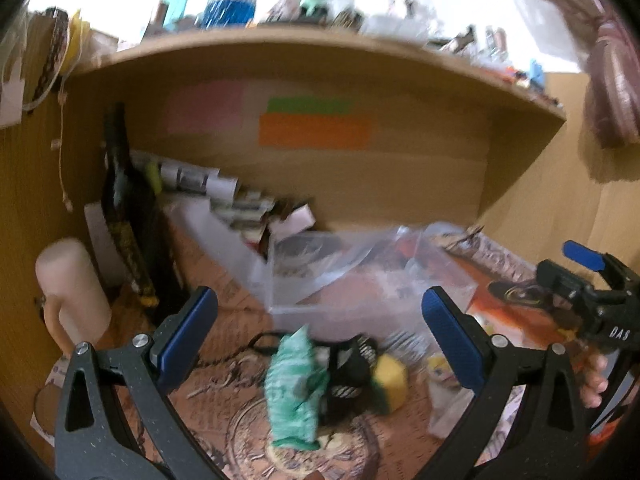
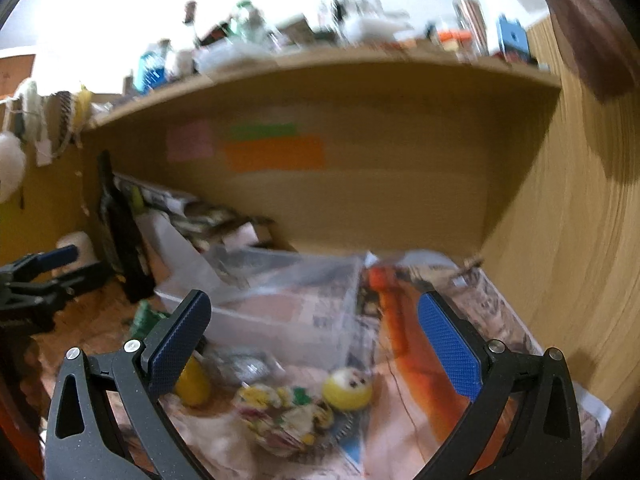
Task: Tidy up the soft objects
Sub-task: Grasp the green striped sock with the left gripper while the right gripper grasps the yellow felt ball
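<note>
My left gripper [image 1: 320, 332] is open and empty above a crumpled green cloth [image 1: 294, 388], a black strap piece [image 1: 352, 364] and a yellow sponge [image 1: 390, 380] on the desk. My right gripper [image 2: 314, 344] is open and empty above a yellow soft ball with a face [image 2: 347, 388], a patterned yellow-white cloth [image 2: 284, 412] and the yellow sponge [image 2: 194, 384]. A clear plastic box [image 1: 320, 280] stands just behind the items; it also shows in the right wrist view [image 2: 280, 300]. The right gripper shows at the right edge of the left wrist view [image 1: 592, 280].
A wooden shelf [image 1: 320, 44] loaded with bottles overhangs the desk. A dark bottle [image 1: 124, 208], a white cylinder [image 1: 72, 288] and stacked boxes [image 1: 240, 208] crowd the back left. A wooden side wall [image 2: 560, 240] closes the right. Newspaper [image 2: 500, 300] covers the desk.
</note>
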